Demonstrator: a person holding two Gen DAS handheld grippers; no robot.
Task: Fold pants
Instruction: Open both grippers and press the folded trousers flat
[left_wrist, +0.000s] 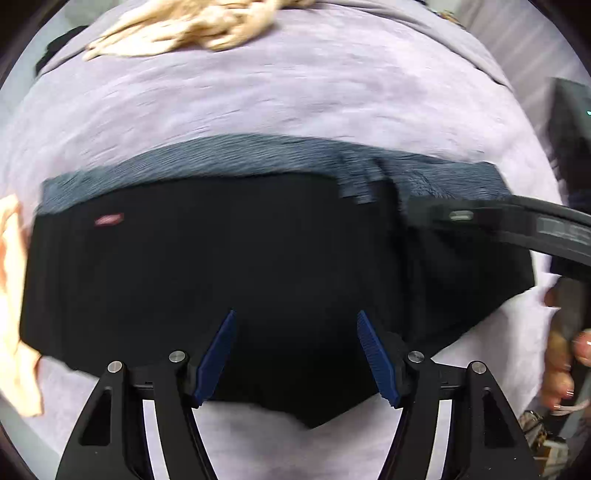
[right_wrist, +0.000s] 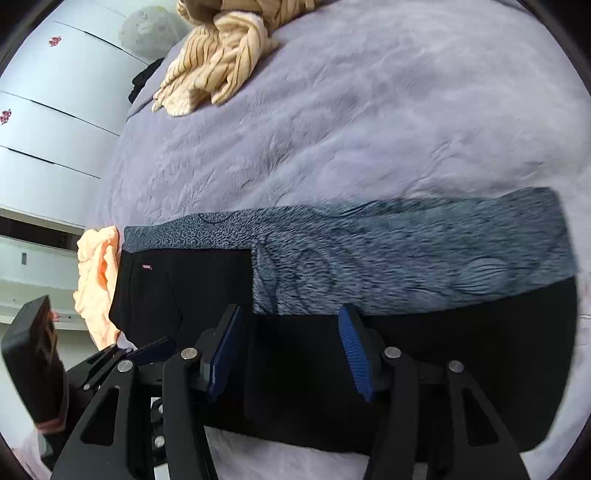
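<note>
Black pants (left_wrist: 221, 266) lie folded flat on the lilac bedspread (left_wrist: 295, 92), their grey fleecy lining (right_wrist: 406, 251) showing along the far edge. Above the pants, the left gripper (left_wrist: 295, 354) hovers with its blue pads parted and nothing between them. Further along the pants, the right gripper (right_wrist: 291, 347) likewise stands apart and empty. Beyond the pants lies a striped beige sweater (right_wrist: 218, 59); a peach cloth (right_wrist: 98, 280) touches their end.
</note>
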